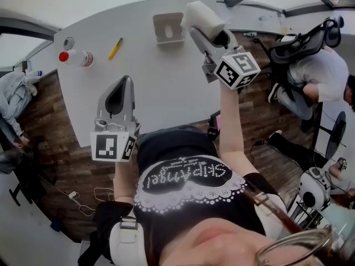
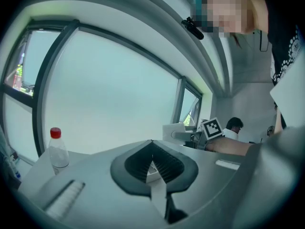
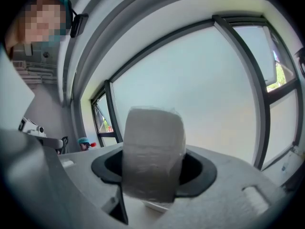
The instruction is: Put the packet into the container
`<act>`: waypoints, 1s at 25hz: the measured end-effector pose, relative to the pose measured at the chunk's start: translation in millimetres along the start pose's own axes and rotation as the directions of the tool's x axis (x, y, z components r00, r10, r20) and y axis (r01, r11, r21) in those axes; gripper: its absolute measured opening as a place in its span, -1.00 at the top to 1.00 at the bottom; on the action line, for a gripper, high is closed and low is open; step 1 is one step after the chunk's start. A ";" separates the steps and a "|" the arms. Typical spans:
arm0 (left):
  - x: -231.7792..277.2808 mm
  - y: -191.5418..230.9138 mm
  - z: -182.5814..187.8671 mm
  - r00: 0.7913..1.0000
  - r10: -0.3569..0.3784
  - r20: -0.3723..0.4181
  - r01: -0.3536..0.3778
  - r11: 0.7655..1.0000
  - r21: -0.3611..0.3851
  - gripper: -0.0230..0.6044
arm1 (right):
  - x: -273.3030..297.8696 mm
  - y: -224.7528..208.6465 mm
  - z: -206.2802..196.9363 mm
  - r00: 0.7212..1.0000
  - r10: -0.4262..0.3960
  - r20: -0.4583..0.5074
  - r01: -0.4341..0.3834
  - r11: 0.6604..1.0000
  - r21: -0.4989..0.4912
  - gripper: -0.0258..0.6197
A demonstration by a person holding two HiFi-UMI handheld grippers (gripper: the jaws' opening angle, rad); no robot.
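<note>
A white plastic-wrapped packet [image 1: 201,16] is held above the white table [image 1: 161,87], and my right gripper [image 1: 207,26] is shut on it. The packet hangs just right of the small white open container [image 1: 168,27] at the table's far side. In the right gripper view the packet [image 3: 152,147] stands upright between the jaws and hides what lies ahead of my right gripper [image 3: 153,178]. My left gripper [image 1: 123,83] hovers over the table's near left part, shut and with nothing in it. In its own view, my left gripper [image 2: 152,144] has its dark pads meeting at the tips.
A clear bottle [image 1: 77,57] with a red cap lies at the table's far left, with a yellow pen [image 1: 115,48] beside it. The bottle [image 2: 57,149] also shows in the left gripper view. A person [image 1: 313,73] sits on an office chair to the right of the table.
</note>
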State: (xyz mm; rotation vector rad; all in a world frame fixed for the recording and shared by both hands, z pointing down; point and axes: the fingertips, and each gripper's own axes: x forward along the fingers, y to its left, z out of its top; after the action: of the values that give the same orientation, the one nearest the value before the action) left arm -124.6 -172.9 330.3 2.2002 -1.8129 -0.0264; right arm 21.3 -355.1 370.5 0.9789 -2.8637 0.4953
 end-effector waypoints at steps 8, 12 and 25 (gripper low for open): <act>1.5 14.6 -1.2 1.000 0.024 -0.010 -0.024 1.000 -0.015 0.92 | 55.1 -7.4 -59.2 0.984 0.028 -0.176 -0.032 0.999 -0.019 0.10; 5.0 16.3 -5.0 0.999 0.031 -0.019 -0.032 0.999 -0.020 0.92 | 70.1 -11.6 -85.4 0.968 0.040 -0.249 -0.046 0.999 -0.018 0.10; 10.4 22.3 -11.7 0.999 0.033 -0.036 -0.035 0.999 -0.032 0.92 | 94.3 -19.8 -135.6 0.923 0.025 -0.384 -0.040 0.999 -0.031 0.10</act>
State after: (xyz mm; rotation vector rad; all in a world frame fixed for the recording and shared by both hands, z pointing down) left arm -141.5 -184.2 348.5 2.1336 -1.8176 -0.0099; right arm -46.0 -380.7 520.5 0.7321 -2.5298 0.5619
